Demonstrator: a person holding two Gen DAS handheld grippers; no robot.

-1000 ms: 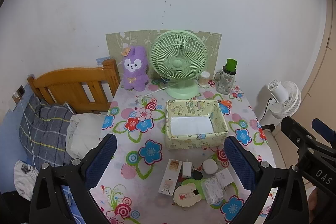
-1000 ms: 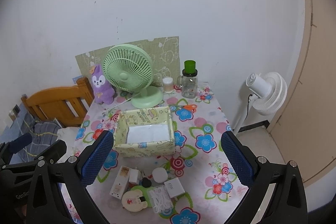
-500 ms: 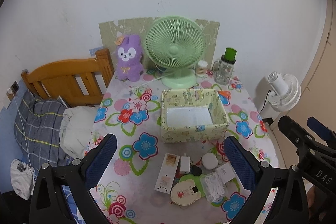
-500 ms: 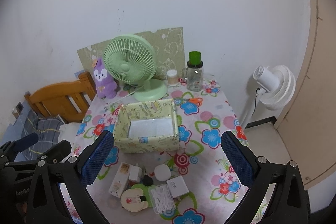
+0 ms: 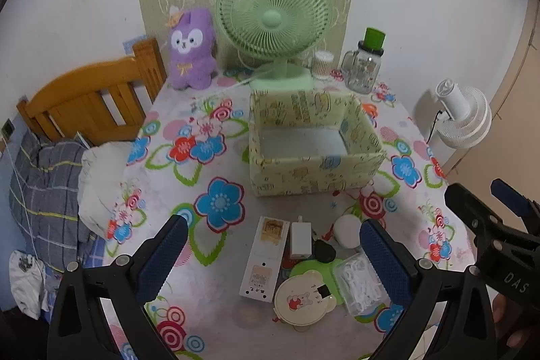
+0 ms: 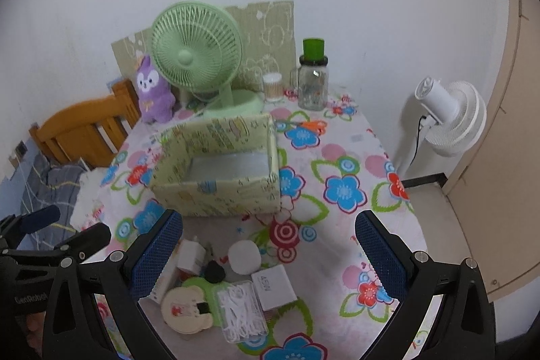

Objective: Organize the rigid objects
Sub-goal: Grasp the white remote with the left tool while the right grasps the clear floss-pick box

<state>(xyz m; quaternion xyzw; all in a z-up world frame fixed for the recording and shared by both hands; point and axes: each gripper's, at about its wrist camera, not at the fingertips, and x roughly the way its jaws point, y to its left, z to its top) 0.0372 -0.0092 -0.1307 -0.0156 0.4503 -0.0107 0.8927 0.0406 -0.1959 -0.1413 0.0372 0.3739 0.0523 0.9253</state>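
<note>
Both grippers hang spread wide and empty: left gripper (image 5: 268,253), right gripper (image 6: 268,253). Small items cluster at the near table edge, in front of the empty storage box (image 5: 314,145). Start with the white charger (image 5: 301,240); it's upright-edged and free on one side. Come straight down, close across its narrow faces. Watch the black cap (image 5: 324,250) touching it and the long white box (image 5: 265,258) just beside. The green fan (image 5: 273,19) and glass jar (image 5: 366,66) stand behind the box, clear of your path.

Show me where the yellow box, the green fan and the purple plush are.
Yellow box (image 5: 314,172): left wrist view, front wall.
Green fan (image 5: 272,17): left wrist view, grille centre.
Purple plush (image 5: 191,56): left wrist view, belly.
</note>
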